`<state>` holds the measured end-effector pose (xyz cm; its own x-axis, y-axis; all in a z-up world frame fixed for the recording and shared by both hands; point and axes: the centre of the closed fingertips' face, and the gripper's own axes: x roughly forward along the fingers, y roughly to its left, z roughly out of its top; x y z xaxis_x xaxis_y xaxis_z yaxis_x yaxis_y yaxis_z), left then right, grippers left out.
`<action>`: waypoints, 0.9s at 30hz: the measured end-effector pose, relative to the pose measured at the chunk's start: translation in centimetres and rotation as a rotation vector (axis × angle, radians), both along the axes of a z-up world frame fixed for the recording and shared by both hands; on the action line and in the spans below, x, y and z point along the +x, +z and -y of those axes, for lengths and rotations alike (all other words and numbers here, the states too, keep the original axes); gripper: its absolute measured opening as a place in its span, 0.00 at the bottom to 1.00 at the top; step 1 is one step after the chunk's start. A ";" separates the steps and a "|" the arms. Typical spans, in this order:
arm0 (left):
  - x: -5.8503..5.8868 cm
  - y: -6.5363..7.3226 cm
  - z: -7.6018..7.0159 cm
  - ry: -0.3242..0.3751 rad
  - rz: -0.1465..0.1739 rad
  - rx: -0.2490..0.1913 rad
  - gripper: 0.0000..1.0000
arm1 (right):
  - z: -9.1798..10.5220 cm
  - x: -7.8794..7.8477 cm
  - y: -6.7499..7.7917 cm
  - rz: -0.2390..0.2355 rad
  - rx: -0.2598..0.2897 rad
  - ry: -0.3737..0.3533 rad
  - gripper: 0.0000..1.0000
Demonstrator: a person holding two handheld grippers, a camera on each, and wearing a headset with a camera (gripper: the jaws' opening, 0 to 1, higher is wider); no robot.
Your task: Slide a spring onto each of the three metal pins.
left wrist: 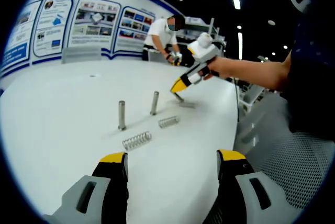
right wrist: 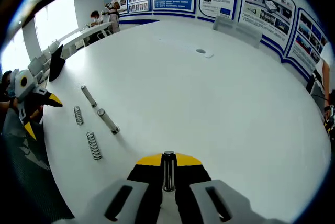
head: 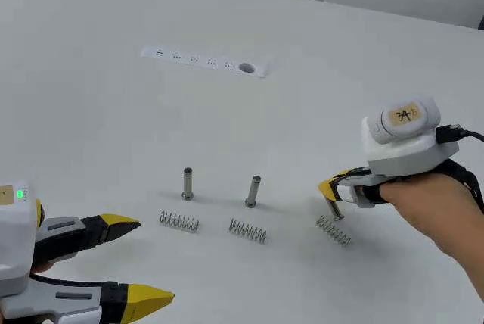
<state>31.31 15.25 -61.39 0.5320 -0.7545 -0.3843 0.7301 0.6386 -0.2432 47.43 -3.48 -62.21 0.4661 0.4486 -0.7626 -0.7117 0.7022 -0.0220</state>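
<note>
Three springs [head: 248,231] lie just nearer than the metal pins [head: 253,191]; they look light and squashy, best pinched gently mid-coil. The right gripper [head: 330,189] clamps the right-hand pin [head: 333,209], while the left gripper [head: 155,260] gapes wide.

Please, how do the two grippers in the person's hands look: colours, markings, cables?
Both the left gripper and the right gripper have white bodies and black-and-grey jaws with yellow tips. The left one carries a small green light. The right one has a tan label with dark marks and a black cable.
</note>
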 end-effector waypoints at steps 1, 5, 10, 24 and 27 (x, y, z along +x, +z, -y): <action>0.0 0.0 0.0 -0.002 0.000 0.000 0.70 | 0.1 0.0 0.0 0.003 0.000 0.000 0.08; -0.1 -0.1 0.2 -0.014 -0.001 0.006 0.70 | 0.3 -0.3 0.0 0.000 0.004 -0.005 0.08; -0.3 -0.1 0.3 -0.026 0.000 0.012 0.70 | 0.6 -0.4 0.4 0.011 0.011 -0.011 0.08; -0.5 -0.1 0.6 -0.045 0.002 0.017 0.70 | 1.4 -0.9 1.1 0.035 0.034 -0.031 0.08; -0.5 -0.1 0.7 -0.049 0.003 0.020 0.70 | 1.5 -1.2 1.2 0.038 0.039 -0.034 0.08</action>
<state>30.79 14.57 -61.50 0.4957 -0.7720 -0.3979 0.7611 0.6068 -0.2291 46.24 -5.02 -61.01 0.5100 0.4610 -0.7262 -0.6862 0.7271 -0.0203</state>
